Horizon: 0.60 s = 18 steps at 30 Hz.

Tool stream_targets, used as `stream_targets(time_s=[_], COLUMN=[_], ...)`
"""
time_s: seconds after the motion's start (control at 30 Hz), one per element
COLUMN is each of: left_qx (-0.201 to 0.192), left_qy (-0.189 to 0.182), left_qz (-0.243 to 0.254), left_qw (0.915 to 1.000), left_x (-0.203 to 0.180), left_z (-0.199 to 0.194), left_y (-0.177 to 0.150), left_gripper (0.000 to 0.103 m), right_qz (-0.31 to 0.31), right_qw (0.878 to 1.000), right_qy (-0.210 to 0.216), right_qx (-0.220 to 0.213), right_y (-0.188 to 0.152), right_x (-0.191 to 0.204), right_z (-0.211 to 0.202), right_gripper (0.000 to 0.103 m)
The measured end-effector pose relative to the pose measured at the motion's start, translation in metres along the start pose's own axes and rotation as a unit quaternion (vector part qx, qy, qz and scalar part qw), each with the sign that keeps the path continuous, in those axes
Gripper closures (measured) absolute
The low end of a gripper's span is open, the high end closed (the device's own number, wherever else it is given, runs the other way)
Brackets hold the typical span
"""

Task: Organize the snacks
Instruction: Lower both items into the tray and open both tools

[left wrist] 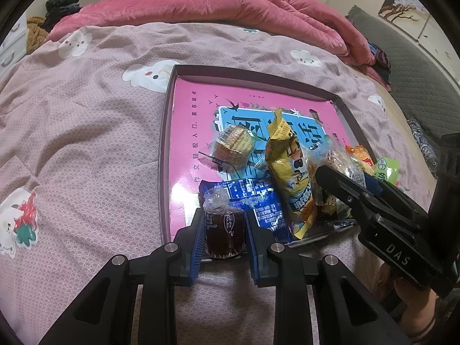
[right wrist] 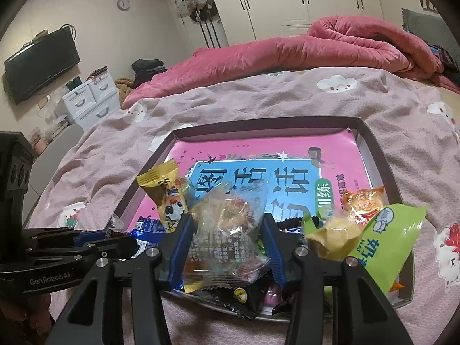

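A shallow dark box tray (left wrist: 164, 143) with a pink printed bottom lies on the bed and holds a pile of snacks at its near end. My left gripper (left wrist: 224, 230) is shut on a dark brown wrapped jelly candy (left wrist: 222, 237) at the tray's near edge, beside a blue packet (left wrist: 258, 198) and a yellow snack bag (left wrist: 287, 166). My right gripper (right wrist: 227, 238) is shut on a clear-wrapped pastry packet (right wrist: 227, 230) above the tray (right wrist: 382, 155). The right gripper also shows in the left wrist view (left wrist: 342, 181). A green packet (right wrist: 385, 241) and an orange packet (right wrist: 363, 204) lie to the right.
The bed has a mauve sheet with cloud prints (left wrist: 86, 115) and a rolled pink duvet (right wrist: 330, 46) at the far side. A clear-wrapped cake (left wrist: 233, 143) sits in the tray. White drawers (right wrist: 89, 100) and a wall TV (right wrist: 40, 63) stand to the left.
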State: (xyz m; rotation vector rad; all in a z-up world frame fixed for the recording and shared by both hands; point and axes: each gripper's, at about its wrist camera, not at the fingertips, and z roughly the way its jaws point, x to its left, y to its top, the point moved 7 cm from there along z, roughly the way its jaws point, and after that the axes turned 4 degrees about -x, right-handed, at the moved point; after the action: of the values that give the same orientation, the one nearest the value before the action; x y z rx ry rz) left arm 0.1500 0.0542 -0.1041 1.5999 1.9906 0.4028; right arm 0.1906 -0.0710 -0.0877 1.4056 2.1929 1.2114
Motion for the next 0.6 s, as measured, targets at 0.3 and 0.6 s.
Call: stream_targets(time_s=[0.3, 0.6], left_qx=[-0.002, -0.002], left_qy=[0.004, 0.006], left_qz=[0.007, 0.009], left_qw=[1.0000, 0.9999], left_x=[-0.002, -0.002], left_z=[0.000, -0.001], left_y=[0.001, 0.000], left_gripper=[0.076, 0.076], right_qz=[-0.009, -0.004], right_qw=[1.000, 1.000], right_qy=[-0.010, -0.011], right_qx=[-0.002, -0.011], right_y=[-0.001, 0.001], right_x=[0.001, -0.004], right_z=[0.000, -0.010], right_gripper=[0.051, 0.044])
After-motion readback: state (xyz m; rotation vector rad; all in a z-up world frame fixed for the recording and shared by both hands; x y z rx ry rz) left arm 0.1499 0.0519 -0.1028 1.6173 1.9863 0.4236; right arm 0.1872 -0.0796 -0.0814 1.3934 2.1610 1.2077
